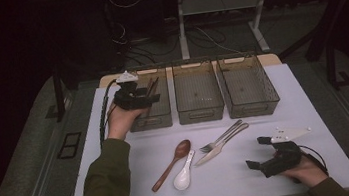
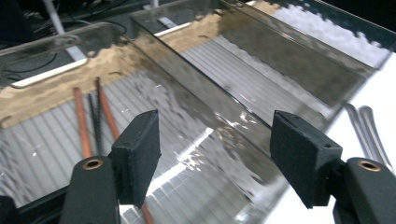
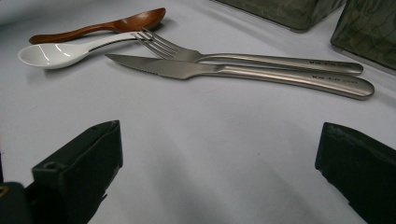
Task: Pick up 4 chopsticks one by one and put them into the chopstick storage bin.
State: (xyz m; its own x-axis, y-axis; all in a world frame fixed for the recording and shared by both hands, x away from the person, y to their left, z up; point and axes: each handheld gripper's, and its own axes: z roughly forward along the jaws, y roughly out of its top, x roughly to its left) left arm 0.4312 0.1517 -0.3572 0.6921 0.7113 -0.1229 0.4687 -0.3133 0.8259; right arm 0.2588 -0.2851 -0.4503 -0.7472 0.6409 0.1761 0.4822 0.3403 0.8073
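My left gripper [image 1: 136, 98] hovers over the left clear bin [image 1: 151, 122] with its jaws open and nothing between them [image 2: 217, 156]. Brown and black chopsticks [image 2: 83, 122] lie on that bin's floor, showing in the high view as chopsticks [image 1: 151, 91] just right of the gripper. My right gripper [image 1: 257, 152] rests low at the table's front right, open and empty [image 3: 219, 158]. Ahead of it lie a steel knife [image 3: 224, 71], a steel fork [image 3: 243, 57], a white ceramic spoon [image 3: 56, 52] and a wooden spoon [image 3: 107, 25].
Three clear bins stand in a row at the back of the white table [image 1: 293, 93]: the left one, a middle bin [image 1: 200, 112] and a right bin [image 1: 253, 107]. The cutlery lies mid-table: wooden spoon [image 1: 173, 163], white spoon [image 1: 184, 176], fork [image 1: 222, 136], knife [image 1: 220, 147].
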